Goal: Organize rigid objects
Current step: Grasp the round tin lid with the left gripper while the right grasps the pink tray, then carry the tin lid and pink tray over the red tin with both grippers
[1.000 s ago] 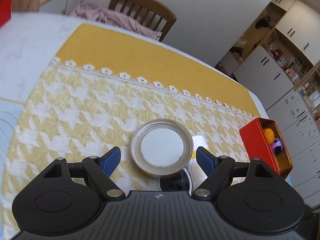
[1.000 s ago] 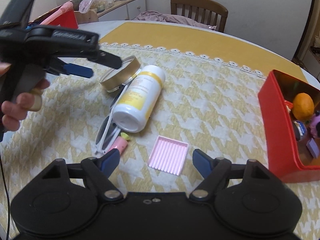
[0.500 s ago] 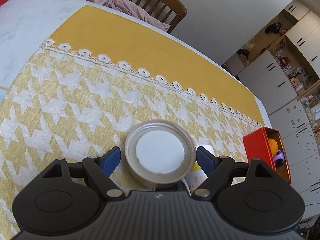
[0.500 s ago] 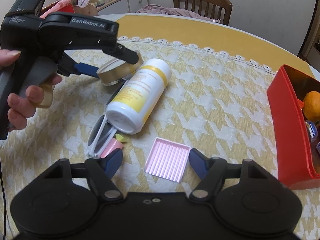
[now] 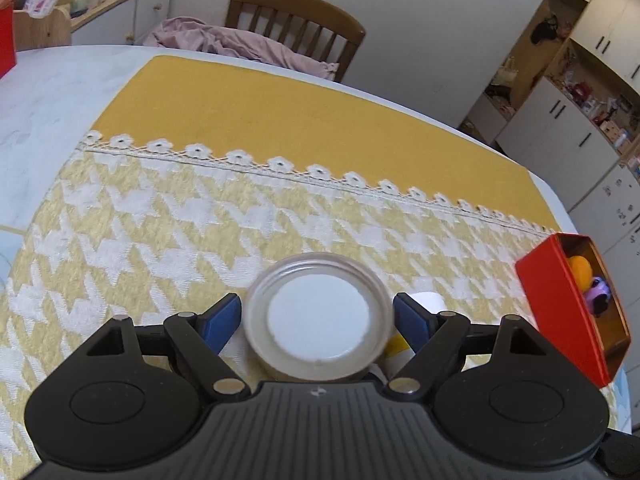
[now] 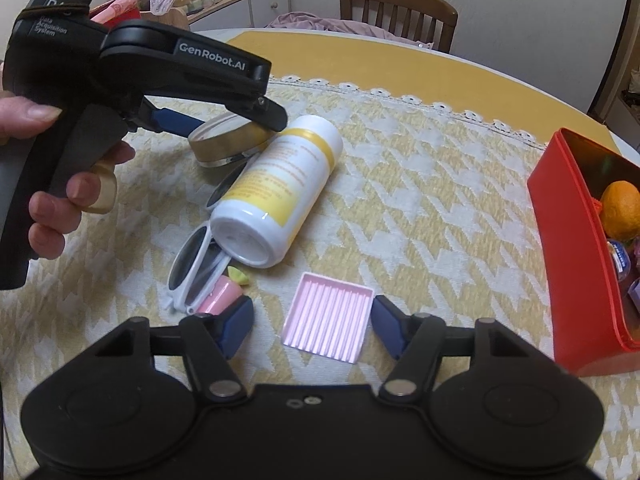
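Fingers of the right tool (image 6: 312,320) flank one pink ribbed tray (image 6: 327,328) lying flat on the yellow-and-white cloth; its jaws have just been closing, the right pad at the tray's edge, the left pad apart from it. Just left lie one pair of white sunglasses (image 6: 196,268) and one small pink piece (image 6: 220,298), with one white bottle with a yellow label (image 6: 280,192) on its side beyond them. Farther left, the left tool (image 5: 316,316), held in a hand (image 6: 68,188), has its jaws around one round gold-sided lid (image 5: 318,316), lifted and tilted; whether the pads press it I cannot tell. One red box (image 6: 576,272) at the right holds an orange and other small things. One wooden chair (image 6: 400,12) stands beyond the table (image 5: 48,92).
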Demonstrator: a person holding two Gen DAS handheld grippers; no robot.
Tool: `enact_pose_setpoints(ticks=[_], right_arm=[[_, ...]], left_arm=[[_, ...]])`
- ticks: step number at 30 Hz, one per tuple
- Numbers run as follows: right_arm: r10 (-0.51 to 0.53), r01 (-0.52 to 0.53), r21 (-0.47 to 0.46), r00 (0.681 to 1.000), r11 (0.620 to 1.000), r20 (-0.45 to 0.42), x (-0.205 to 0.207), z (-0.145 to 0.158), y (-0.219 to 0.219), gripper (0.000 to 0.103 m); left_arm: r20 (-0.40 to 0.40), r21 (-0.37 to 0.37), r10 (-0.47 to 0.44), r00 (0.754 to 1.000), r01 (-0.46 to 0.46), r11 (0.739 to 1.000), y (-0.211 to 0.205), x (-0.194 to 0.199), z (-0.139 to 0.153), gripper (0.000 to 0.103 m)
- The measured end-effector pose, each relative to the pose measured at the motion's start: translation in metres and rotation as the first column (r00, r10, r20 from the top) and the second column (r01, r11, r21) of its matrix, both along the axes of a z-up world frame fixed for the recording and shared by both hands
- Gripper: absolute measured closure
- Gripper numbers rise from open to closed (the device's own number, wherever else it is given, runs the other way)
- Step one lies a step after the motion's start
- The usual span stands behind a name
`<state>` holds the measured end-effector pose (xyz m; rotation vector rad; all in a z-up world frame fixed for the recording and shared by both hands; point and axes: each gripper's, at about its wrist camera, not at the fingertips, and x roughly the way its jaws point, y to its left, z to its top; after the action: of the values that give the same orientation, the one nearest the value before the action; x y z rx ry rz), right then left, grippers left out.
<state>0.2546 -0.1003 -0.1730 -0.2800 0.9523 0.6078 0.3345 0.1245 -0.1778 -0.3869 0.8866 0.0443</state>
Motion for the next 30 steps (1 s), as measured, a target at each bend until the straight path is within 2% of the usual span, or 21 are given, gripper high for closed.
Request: enact_pose_setpoints(ticks=[4,6,10,20,24,30], right_arm=[[-0.017,0.017,-0.007,1.0,1.0,0.011,-0.001,0.001,-0.001,0.051],[-0.022,0.022,-0.01,1.0,1.0,0.018,-0.002,0.002,-0.002,0.058],[-0.019,0.02,-0.019,0.999,1.0,0.031,-0.005,0.003,-0.003,0.062],[-0.047,0.047,-0.006,0.997,0.999,0.058,-0.018,0.014,-0.018,0.063],[-0.06,0.058,0.024,0.996,0.998,0.065,-0.024,0.026,-0.03,0.063],[-0.074,0.068,0.058,0.992,0.996,0.1,-0.034,0.052,-0.049,0.063]], left_arm=[[0.013,0.031,-0.01,1.0,0.009,0.999,-0.002,-0.002,0.001,0.021],[0.019,0.042,-0.024,1.0,0.023,0.999,-0.004,-0.003,0.002,0.026],[0.015,0.068,-0.033,0.999,0.032,0.997,-0.006,-0.005,0.003,0.026],[0.033,0.134,-0.023,0.999,0.018,0.991,0.0,-0.029,0.017,0.026],[0.02,0.154,-0.009,1.0,0.006,0.988,0.0,-0.042,0.028,0.026],[0.046,0.176,-0.029,0.999,0.02,0.984,-0.009,-0.064,0.051,0.026]])
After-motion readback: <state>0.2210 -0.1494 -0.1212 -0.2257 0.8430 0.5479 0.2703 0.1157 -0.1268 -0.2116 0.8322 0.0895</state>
